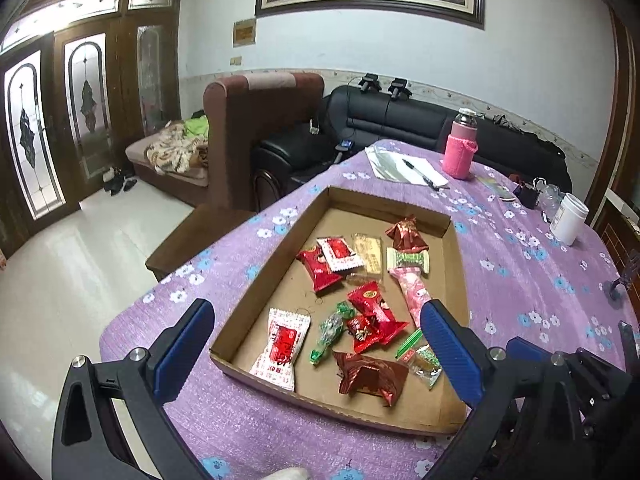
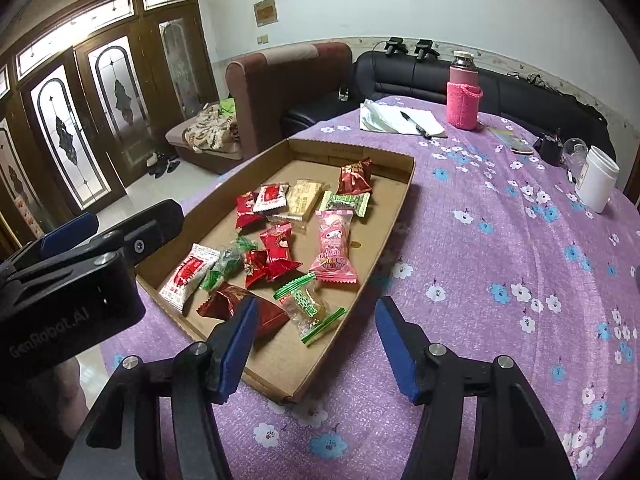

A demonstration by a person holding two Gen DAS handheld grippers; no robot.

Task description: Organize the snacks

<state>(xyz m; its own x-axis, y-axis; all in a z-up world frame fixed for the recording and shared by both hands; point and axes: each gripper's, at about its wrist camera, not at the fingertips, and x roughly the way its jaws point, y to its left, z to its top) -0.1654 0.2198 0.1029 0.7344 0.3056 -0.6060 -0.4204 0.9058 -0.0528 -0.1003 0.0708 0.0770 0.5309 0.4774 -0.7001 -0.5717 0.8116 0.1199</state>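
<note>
The snacks sit in a flat cardboard tray [image 1: 304, 216] on a table with a purple flower cloth [image 1: 520, 272]. They lie mixed up and close together. Some touch or lie on top of each other, like the red packs [image 1: 376, 316] in the middle.

The left gripper [image 1: 316, 344] hangs over the near end of the tray. Its fingers [image 1: 184, 344] are wide apart and hold nothing. The right gripper [image 2: 316, 344] is over the near corner of the tray. Its fingers [image 2: 236, 344] are partly open and hold nothing too. A clear candy with green ends [image 2: 310, 308] lies just ahead, between them.

What could go wrong? The wrappers are thin, shiny and flat, so the fingers might slip off one. They might also grab two snacks at once, because the snacks are so close. A push on the low tray wall could slide the whole tray, as it looks light. The two grippers are near each other at this end, so they could bump.

Other things stand well away at the far side of the table: a bottle in a pink knitted sleeve [image 2: 463, 96], papers with a pen [image 2: 404, 120] and a white tub [image 2: 596, 180]. Nothing blocks the way to the snacks. I can see no second box for sorting
</note>
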